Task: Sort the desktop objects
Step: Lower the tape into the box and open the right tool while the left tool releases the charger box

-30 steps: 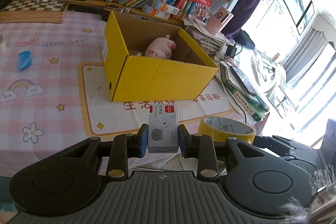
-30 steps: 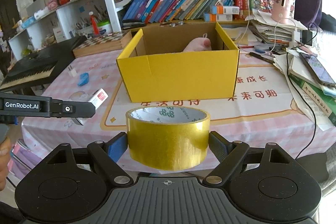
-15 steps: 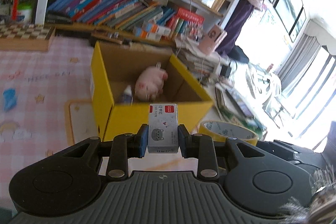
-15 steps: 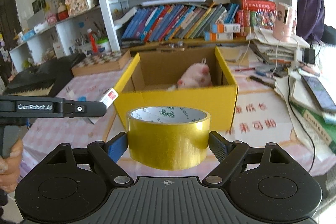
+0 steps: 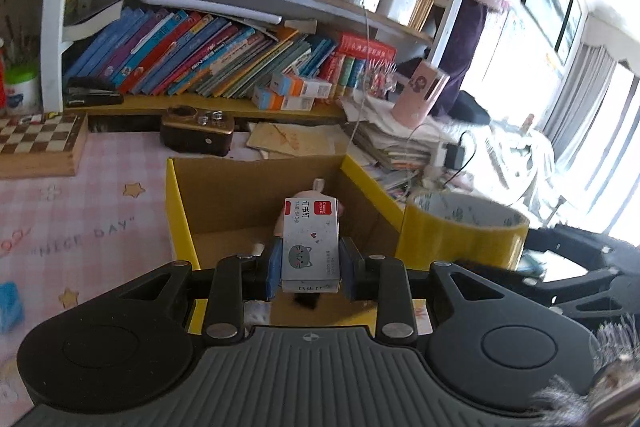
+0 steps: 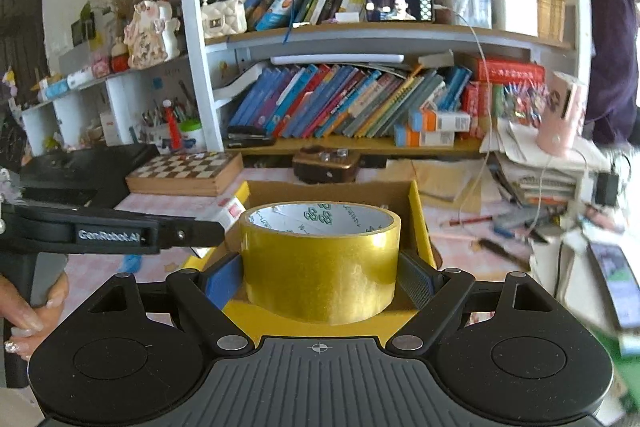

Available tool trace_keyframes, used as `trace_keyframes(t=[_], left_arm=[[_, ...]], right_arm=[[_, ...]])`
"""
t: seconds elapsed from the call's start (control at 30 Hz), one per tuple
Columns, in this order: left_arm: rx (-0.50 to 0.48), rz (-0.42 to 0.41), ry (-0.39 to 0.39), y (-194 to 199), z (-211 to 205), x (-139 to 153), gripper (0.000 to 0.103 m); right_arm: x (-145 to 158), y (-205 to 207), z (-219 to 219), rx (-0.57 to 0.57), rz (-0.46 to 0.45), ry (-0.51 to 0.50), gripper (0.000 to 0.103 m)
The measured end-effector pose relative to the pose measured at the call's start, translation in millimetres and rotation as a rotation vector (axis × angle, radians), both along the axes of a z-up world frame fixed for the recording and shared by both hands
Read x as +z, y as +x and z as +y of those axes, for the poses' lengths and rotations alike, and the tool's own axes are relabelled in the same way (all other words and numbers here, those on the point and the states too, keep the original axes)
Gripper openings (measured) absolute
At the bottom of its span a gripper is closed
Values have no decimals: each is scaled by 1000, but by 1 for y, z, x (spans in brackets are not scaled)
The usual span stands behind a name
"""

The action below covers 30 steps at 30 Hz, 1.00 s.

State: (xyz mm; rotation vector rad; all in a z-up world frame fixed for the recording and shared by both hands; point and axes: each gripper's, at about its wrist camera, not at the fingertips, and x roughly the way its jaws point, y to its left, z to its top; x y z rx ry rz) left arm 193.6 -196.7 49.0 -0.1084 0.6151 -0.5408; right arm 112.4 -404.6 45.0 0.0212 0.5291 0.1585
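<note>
Left tongs (image 5: 310, 265) clamping a small grey staple box (image 5: 310, 243), right tongs (image 6: 320, 273) gripping a yellow tape roll (image 6: 320, 263), both hovering over the open yellow cardboard box (image 5: 178, 211) at 12 o'clock; next, releasing calls for lowering inside

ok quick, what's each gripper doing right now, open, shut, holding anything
Left gripper: shut on the staple box, above the yellow box.
Right gripper: shut on the yellow tape roll.
</note>
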Motion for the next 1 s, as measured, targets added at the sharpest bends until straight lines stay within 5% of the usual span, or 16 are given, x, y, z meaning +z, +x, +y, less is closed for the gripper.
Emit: trace_keyframes(t=[0.47, 0.83, 0.9, 1.0], left_arm=[[-20, 33, 314, 70, -38, -38, 27], [-36, 34, 413, 81, -50, -53, 28], [-38, 17, 408, 78, -49, -53, 34], [-25, -38, 405, 68, -48, -48, 58]], right_arm=[[-25, 96, 0, 148, 61, -160, 85], [-51, 170, 16, 326, 236, -210, 85], [-54, 180, 18, 342, 273, -195, 85], [-59, 191, 21, 362, 319, -172, 85]])
